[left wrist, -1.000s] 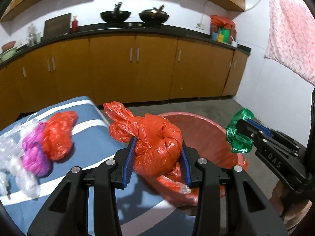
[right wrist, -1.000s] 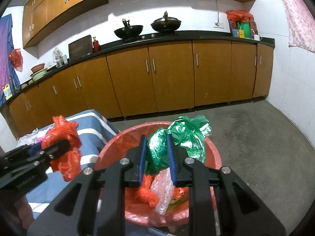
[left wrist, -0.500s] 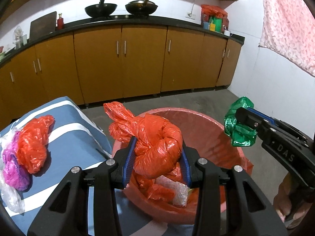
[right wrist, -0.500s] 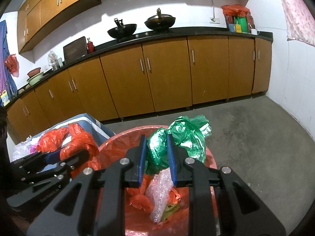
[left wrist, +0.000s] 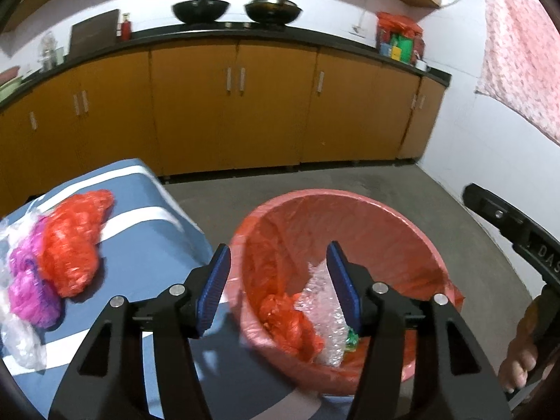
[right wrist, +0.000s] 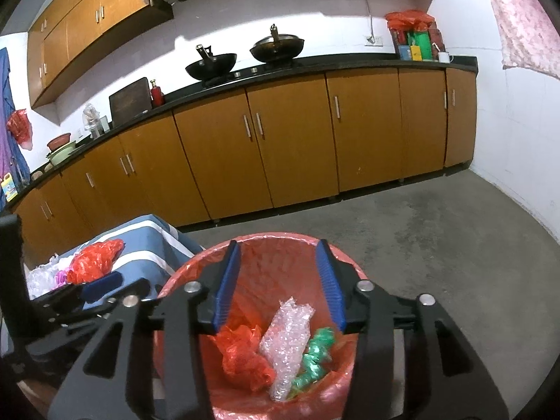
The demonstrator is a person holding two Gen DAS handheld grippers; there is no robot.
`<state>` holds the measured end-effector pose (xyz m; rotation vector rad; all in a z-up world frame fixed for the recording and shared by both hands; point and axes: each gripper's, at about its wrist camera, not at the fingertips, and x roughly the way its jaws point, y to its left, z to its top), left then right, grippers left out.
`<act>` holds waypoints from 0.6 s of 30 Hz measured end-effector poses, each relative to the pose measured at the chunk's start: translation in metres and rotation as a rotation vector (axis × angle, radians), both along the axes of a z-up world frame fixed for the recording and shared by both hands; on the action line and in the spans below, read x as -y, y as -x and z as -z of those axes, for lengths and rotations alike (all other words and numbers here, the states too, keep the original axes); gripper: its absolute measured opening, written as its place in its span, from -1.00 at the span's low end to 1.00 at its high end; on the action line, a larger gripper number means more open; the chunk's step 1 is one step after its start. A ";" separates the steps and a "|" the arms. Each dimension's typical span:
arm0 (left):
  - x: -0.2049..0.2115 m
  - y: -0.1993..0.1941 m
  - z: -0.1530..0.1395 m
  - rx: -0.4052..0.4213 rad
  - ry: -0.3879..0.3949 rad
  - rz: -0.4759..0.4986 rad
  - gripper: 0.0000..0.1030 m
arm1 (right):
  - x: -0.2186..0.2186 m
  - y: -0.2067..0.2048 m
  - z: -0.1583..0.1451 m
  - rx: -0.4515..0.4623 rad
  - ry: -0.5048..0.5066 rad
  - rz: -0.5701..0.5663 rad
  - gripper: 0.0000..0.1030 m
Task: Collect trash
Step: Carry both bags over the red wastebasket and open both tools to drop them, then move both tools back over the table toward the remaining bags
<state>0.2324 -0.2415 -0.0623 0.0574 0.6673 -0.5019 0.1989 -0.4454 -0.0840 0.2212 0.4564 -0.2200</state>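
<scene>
A red-lined bin [left wrist: 402, 231] [right wrist: 266, 241] stands on the floor beside the table. Inside lie a crumpled red bag [left wrist: 290, 322] [right wrist: 241, 353], bubble wrap [left wrist: 325, 315] [right wrist: 287, 336] and a green bag [right wrist: 315, 357] [left wrist: 351, 337]. My left gripper [left wrist: 280, 280] hovers over the bin's near rim, jaws opening, nothing between them. My right gripper [right wrist: 280, 280] hangs above the bin, jaws opening and empty too. On the blue striped table [left wrist: 147, 255] lie another red bag [left wrist: 73, 241] [right wrist: 94, 260], a pink bag [left wrist: 28, 290] and clear plastic [left wrist: 17, 339].
Orange cabinets [right wrist: 290, 143] under a black counter with two woks [right wrist: 210, 64] run along the back wall. Bare concrete floor [right wrist: 437, 231] lies right of the bin. A pink cloth [left wrist: 521, 49] hangs on the right wall. A hand [left wrist: 518, 360] holds the right gripper's handle.
Both grippers opened. The red bag fell from the left gripper and the green bag from the right one; both now lie in the bin.
</scene>
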 end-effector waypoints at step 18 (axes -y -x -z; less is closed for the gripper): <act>-0.204 0.063 -0.019 0.175 -0.083 -0.409 0.51 | -0.136 -0.009 -0.029 0.034 0.126 -0.227 0.85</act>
